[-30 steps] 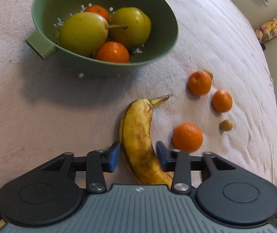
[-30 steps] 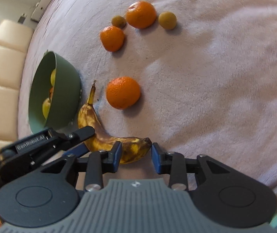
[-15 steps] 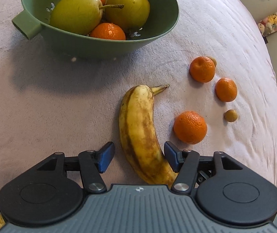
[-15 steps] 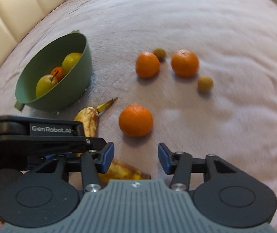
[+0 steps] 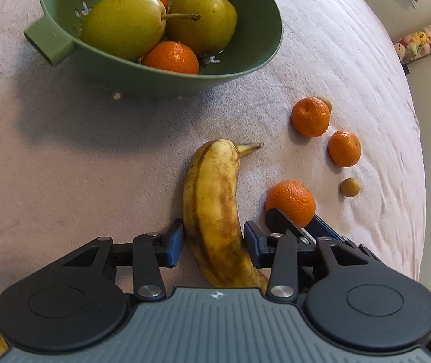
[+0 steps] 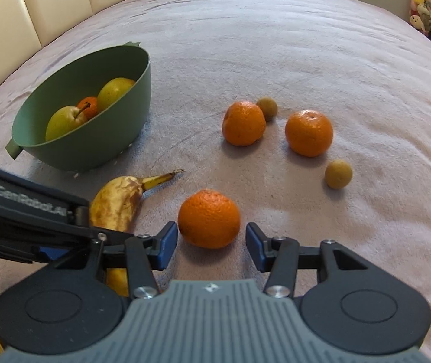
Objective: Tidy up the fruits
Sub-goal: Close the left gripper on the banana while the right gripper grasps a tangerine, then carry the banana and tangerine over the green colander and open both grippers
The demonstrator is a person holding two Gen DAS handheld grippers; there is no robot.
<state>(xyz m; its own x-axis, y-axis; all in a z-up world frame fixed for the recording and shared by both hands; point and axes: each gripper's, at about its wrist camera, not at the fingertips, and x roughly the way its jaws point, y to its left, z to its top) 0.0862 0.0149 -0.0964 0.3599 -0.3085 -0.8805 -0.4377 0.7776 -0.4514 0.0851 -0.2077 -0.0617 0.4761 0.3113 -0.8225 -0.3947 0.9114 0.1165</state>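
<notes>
1. In the left wrist view the left gripper (image 5: 213, 243) sits low in the centre of the frame, its blue pads on either side of the banana (image 5: 215, 211). The jaws are closing; the pads look to be right against the peel, though I cannot tell whether they press it.
2. The banana lies on the pinkish-grey blanket (image 5: 64, 166), its stem pointing toward the upper right of that frame.
3. In the right wrist view the right gripper (image 6: 211, 246) is at bottom centre, jaws spread, with the nearest orange (image 6: 209, 218) between the pads. A narrow gap shows on each side, so it is not pinched.
4. The same orange shows at centre right in the left wrist view, partly behind the right gripper's fingers (image 5: 279, 220).
5. The green colander bowl (image 6: 100, 145) stands in the left middle of the right wrist view, a small handle at its lower left. It holds two pears (image 5: 124, 24) and two oranges (image 5: 171, 57).
6. Two more loose oranges (image 6: 243, 123) (image 6: 308, 132) lie right of centre, each with a small tan round fruit (image 6: 267, 108) (image 6: 338, 173) near it; the left one touches its orange.
7. The only readable writing is grey lettering on the black body of the left gripper at the left edge of the right wrist view, blurred, reading roughly "GenRobot.AI".
8. Cream padded panels (image 6: 34, 15) fill the upper left; plush toys (image 6: 422, 3) sit at the upper right edge.
</notes>
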